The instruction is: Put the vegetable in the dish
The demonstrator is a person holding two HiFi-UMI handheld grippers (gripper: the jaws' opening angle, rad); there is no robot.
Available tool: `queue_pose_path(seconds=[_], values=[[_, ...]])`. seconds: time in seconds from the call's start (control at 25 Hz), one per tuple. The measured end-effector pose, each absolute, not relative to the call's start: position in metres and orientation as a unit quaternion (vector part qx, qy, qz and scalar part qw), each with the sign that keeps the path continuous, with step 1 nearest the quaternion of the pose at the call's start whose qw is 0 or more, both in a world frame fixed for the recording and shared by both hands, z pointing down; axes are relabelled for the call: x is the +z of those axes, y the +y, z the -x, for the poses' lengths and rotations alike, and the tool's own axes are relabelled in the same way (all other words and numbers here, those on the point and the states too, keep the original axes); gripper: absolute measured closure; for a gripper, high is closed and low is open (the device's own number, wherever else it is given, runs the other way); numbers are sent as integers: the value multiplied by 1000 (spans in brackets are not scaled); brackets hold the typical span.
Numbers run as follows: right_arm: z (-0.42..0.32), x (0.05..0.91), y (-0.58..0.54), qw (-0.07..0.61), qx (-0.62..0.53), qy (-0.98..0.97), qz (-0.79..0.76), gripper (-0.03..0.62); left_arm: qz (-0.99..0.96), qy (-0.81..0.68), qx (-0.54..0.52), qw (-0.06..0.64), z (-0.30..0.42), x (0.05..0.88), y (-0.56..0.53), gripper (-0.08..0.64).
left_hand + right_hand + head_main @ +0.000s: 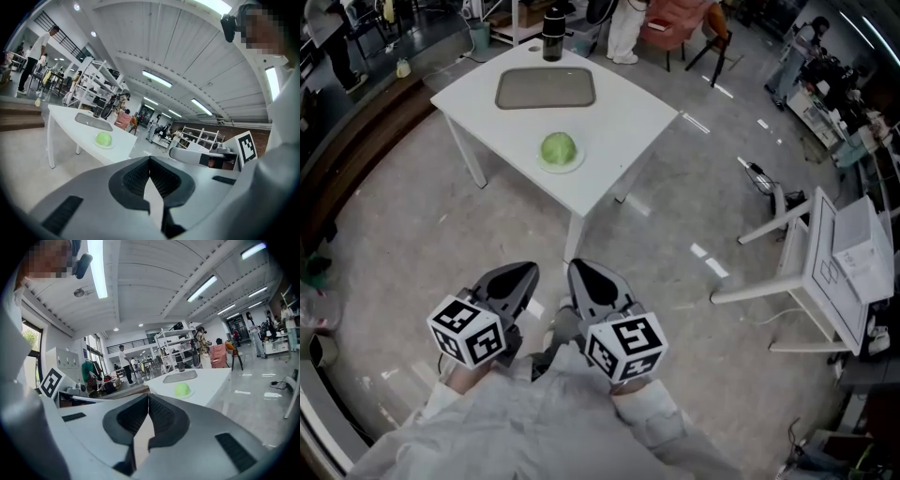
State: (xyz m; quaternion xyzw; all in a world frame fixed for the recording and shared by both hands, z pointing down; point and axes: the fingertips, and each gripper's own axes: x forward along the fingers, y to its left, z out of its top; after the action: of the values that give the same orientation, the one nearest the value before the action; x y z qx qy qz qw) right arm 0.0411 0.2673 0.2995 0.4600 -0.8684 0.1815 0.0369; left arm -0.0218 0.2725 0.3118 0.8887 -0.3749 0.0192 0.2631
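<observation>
The green vegetable sits on the desk at twelve o'clock, well apart from the left claw and right claw, both pinched together empty, neither clearly nearer.

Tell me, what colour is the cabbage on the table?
The cabbage is light green. The head view shows it best.

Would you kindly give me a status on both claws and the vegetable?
Left claw shut, empty; right claw shut, empty. Green vegetable on small plate on white table, ahead of both claws. Only bare floor between.
</observation>
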Motion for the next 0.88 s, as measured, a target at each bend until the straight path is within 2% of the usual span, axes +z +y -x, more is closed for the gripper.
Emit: queue_pose_path(seconds=[0.88], values=[[-42, 298, 102, 19, 171, -894, -415, 578, -873, -409, 27, 264, 20, 317, 114, 552]])
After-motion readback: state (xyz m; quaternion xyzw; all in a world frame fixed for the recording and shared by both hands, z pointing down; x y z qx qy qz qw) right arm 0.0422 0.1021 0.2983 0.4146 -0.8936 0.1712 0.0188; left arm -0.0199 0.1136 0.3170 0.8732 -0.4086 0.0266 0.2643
